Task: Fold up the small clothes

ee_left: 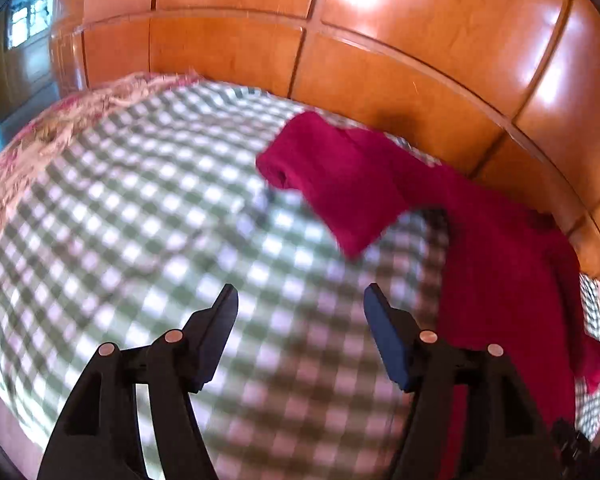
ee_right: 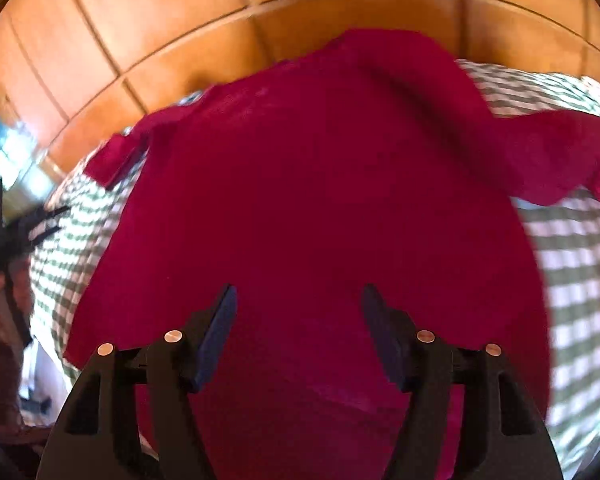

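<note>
A red long-sleeved top (ee_right: 320,200) lies spread flat on a green-and-white checked sheet (ee_right: 580,280), collar end toward the wooden wall. My right gripper (ee_right: 298,300) is open and empty, hovering above the top's lower half. In the left wrist view the top (ee_left: 500,264) lies at the right, with one sleeve (ee_left: 332,176) stretched out to the left over the checked sheet (ee_left: 140,220). My left gripper (ee_left: 300,300) is open and empty above bare sheet, left of the top's body and nearer to me than the sleeve.
A glossy wooden panelled wall (ee_left: 380,40) runs along the far side of the bed. A floral cover (ee_left: 40,140) lies at the sheet's far left edge. The other gripper and hand (ee_right: 4,240) show at the left edge of the right wrist view.
</note>
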`<state>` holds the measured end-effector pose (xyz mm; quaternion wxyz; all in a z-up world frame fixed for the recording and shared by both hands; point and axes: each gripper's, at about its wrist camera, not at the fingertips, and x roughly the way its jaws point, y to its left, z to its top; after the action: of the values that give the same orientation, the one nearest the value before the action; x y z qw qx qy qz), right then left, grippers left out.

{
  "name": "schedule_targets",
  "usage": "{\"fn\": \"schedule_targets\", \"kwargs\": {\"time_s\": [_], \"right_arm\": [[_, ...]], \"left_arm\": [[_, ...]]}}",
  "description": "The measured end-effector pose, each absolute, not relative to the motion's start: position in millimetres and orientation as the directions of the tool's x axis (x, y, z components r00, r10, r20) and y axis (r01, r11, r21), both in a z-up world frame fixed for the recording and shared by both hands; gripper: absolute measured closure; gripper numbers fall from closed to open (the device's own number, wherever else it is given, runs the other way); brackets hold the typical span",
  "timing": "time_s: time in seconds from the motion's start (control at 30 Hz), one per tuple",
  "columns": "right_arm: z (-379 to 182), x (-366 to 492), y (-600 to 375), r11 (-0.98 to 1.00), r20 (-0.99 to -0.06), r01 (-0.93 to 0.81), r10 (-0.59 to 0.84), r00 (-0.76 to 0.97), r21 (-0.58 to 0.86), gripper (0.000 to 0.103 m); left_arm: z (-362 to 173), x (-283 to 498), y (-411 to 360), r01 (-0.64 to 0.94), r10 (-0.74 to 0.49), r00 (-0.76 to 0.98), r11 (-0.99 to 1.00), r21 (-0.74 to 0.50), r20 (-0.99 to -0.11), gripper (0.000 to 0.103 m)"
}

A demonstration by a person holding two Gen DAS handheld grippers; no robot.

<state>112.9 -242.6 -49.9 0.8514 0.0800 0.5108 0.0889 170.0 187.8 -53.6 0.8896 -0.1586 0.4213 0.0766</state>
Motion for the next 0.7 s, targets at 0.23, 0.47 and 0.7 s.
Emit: {"fn": "schedule_targets", "kwargs": {"time_s": [0.23, 0.47, 0.7], "right_arm": [[-72.3, 111.0, -221.0, 0.975, -0.872, -0.136, 0.217, 0.439, 0.174, 0.02], [-76.9, 111.3, -214.0, 0.975, -0.871, -0.17, 0.205, 0.446, 0.142, 0.007], [-79.4, 116.9, -211.2, 0.975, -0.866, -0.174, 0.206, 0.455, 0.141, 0.003]], "left_arm": [[-74.2, 242.4, 189.7, -0.256, -0.141, 0.574, 0.905, -0.341, -0.807, 0.052], [-66.2, 255.2, 222.4, -0.254, -0.264, 0.661, 0.802, -0.541, -0.702, 0.097], [-27.5, 236.1, 322.1, -0.364, -0.182, 0.788, 0.631, -0.685, -0.587, 0.097]]}}
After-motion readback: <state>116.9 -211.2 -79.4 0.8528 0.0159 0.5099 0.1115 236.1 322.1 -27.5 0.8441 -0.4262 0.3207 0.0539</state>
